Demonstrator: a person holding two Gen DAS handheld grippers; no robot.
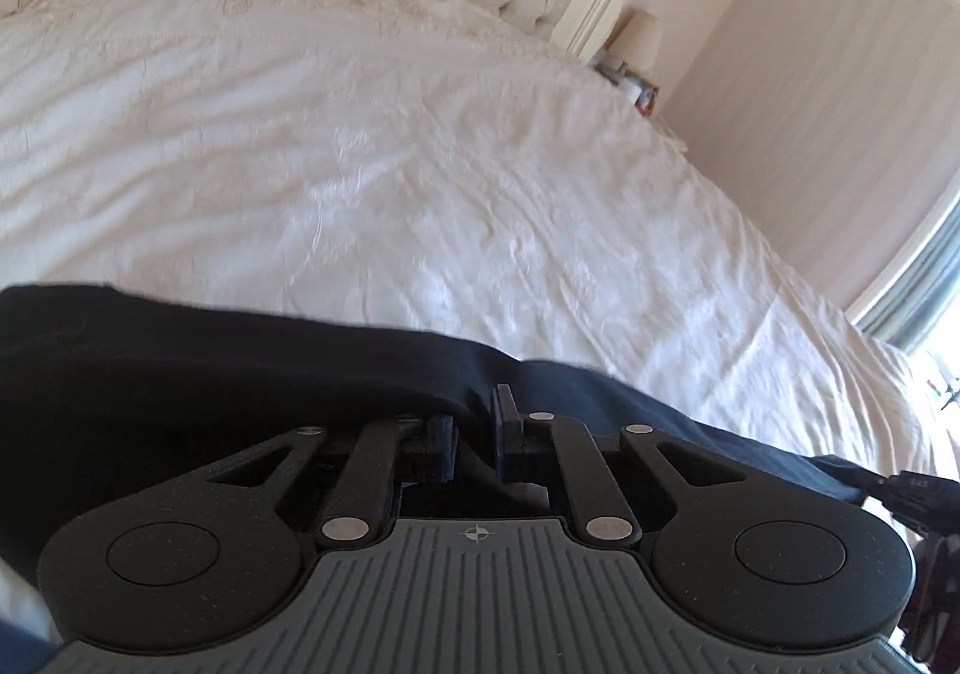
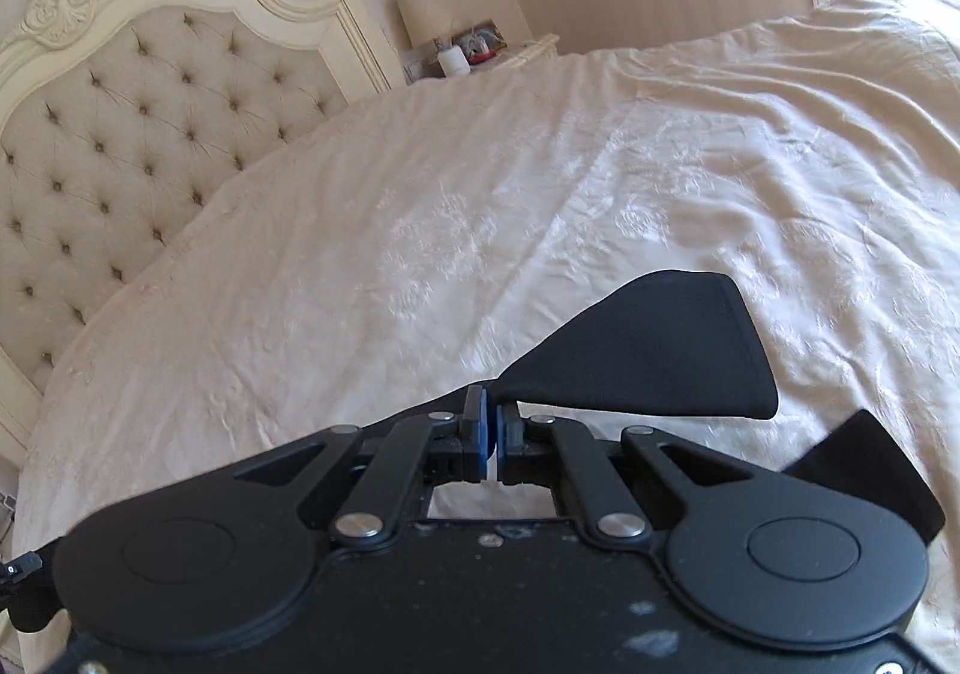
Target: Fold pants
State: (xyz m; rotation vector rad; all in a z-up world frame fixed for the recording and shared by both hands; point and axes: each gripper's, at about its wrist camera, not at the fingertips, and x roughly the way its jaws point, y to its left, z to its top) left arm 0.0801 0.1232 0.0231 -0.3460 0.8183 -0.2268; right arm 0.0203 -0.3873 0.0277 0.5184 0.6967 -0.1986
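Observation:
The dark navy pants (image 1: 180, 374) are held up over a white bed. In the left wrist view my left gripper (image 1: 477, 434) is shut on a thick fold of the pants, which spread wide to the left and trail off to the lower right. In the right wrist view my right gripper (image 2: 491, 434) is shut on a thin edge of the pants (image 2: 648, 350); a hemmed end fans out to the right of the fingertips and a second dark flap (image 2: 870, 470) hangs at the right. Both grippers are above the bedspread.
The cream bedspread (image 1: 420, 164) fills both views. A tufted headboard (image 2: 150, 122) stands at the far end. A nightstand with a lamp and small items (image 2: 462, 50) is beside it. A wall and a curtained window (image 1: 924, 284) are to the right.

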